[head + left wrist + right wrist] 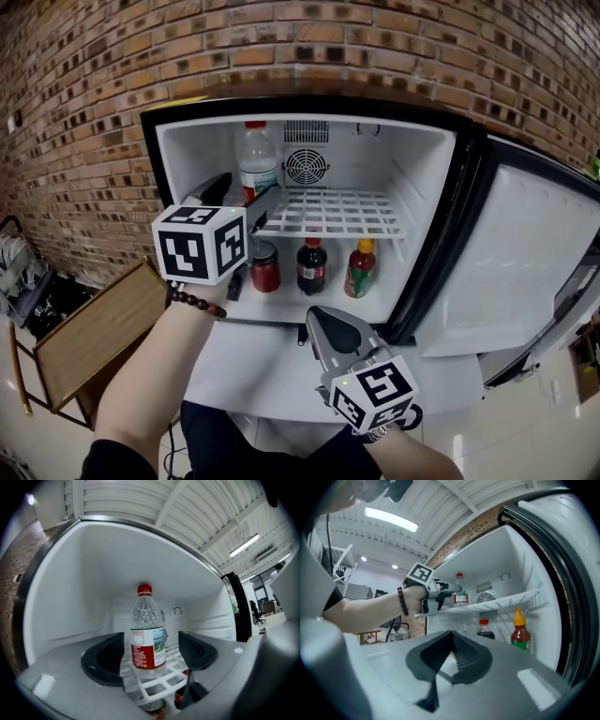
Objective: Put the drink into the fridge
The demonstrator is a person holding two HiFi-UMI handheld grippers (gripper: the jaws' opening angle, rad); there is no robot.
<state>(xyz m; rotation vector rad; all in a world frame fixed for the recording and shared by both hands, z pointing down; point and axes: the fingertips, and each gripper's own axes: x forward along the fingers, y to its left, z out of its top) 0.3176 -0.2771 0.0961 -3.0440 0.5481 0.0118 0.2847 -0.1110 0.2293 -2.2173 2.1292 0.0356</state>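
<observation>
The drink is a clear water bottle (146,634) with a red cap and a red and white label. It stands upright on the white wire shelf (337,214) at the upper left of the open fridge (427,216); in the head view the water bottle (257,159) shows there too. My left gripper (150,656) is level and open around the bottle, with a gap between each pad and the bottle's sides. In the head view the left gripper (242,195) reaches into the fridge. My right gripper (325,330) hangs shut and empty in front of the fridge's lower edge.
On the fridge floor stand a red can (265,266), a dark soda bottle (311,266) and a red bottle with a yellow cap (360,269). The fridge door (516,272) hangs open at the right. A wooden board (103,328) lies at the left, before a brick wall.
</observation>
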